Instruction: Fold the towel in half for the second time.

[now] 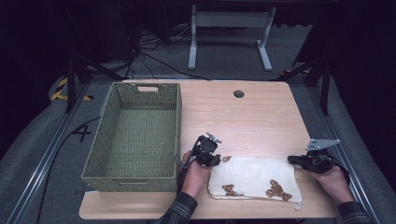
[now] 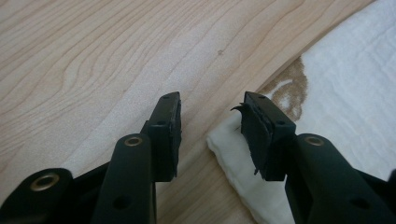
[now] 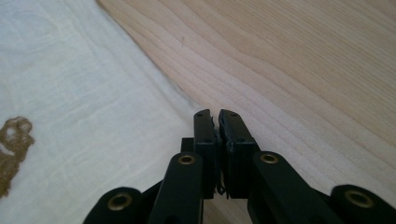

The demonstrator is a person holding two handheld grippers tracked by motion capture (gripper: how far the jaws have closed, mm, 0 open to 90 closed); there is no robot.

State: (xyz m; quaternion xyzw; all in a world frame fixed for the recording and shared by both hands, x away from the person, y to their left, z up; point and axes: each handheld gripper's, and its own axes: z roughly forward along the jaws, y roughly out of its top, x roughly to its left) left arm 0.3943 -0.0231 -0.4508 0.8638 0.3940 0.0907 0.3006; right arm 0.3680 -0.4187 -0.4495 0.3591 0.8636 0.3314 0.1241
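Observation:
A folded white cloth [image 1: 254, 179] with brown bear prints lies near the front edge of the wooden table [image 1: 247, 121]. My left gripper [image 1: 217, 161] is at the cloth's far left corner. In the left gripper view this gripper [image 2: 212, 105] is open, and the cloth's corner [image 2: 233, 154] lies on the table just below the gap, touching neither pad. My right gripper [image 1: 290, 160] sits at the cloth's right edge. In the right gripper view its jaws [image 3: 215, 114] are shut together over the edge of the cloth [image 3: 84, 93], with no fabric visible between them.
A large green woven basket [image 1: 177, 121] stands empty on the left half of the table, close to my left hand. A round cable hole [image 1: 239, 94] sits near the table's far edge. Bare wood stretches beyond the cloth.

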